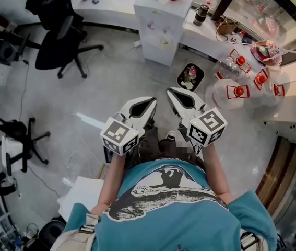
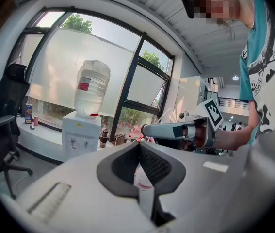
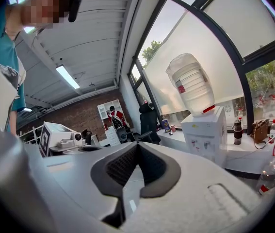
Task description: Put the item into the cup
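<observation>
A: Where does the person stand with the task?

B: Not started, by the look of it. The left gripper (image 1: 146,104) and right gripper (image 1: 176,95) are held side by side in front of the chest, in mid frame of the head view. Each gripper view shows the jaw tips pressed together with nothing between them.

A: And the item and the cup?

B: Neither can be picked out. A dark container (image 1: 201,14) stands on the white counter (image 1: 210,35) at upper right, beside the water dispenser (image 1: 161,22). Whether that is the cup is unclear. A black tray (image 1: 190,76) on the floor (image 1: 111,82) holds something colourful, too small to name.

A: So what would doing this step well take?

B: Probably finding both things first, then spreading one gripper's jaws before reaching.

A: Anything else obscured?

B: The person's torso fills the lower frame, hiding the ground underfoot. The clear jugs (image 1: 236,90) at right are glare-washed.
</observation>
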Available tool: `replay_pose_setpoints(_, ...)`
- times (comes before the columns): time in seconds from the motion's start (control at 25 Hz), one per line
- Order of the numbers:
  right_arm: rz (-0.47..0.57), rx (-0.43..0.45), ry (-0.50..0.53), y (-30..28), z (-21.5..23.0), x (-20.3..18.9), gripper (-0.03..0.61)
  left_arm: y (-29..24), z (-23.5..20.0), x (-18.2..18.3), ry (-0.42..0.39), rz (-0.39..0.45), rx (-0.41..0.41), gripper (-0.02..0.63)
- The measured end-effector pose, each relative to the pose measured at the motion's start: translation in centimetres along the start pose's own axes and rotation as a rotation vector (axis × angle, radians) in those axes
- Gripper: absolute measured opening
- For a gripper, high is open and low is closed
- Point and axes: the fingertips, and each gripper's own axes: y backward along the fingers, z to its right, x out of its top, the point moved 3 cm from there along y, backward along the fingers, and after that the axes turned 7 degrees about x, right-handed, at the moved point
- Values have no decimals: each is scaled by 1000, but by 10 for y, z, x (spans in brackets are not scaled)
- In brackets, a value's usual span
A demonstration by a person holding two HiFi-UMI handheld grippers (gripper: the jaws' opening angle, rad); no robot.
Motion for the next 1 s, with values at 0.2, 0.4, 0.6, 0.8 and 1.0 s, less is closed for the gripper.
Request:
replay_pose_setpoints(0.2, 13, 16, -6, 26, -5, -6, -2, -2, 25, -5, -21, -3, 9, 12)
replay_pose_setpoints(0.4, 5, 23, 15, 44, -8, -13, 0, -5, 48, -10, -33, 0, 8, 12)
replay_pose_setpoints(0.6, -1, 31, 25, 56, -12, -18, 0, -3, 65, -16, -52, -9, 16, 12)
replay_pose_setpoints(0.8, -6, 45, 43, 63, -18, -20, 0, -2, 74, -18, -65, -4, 27, 12)
replay_pose_setpoints(1.0, 0, 59, 66, 68, -21, -18, 0, -3, 84, -18, -77, 2, 23, 12)
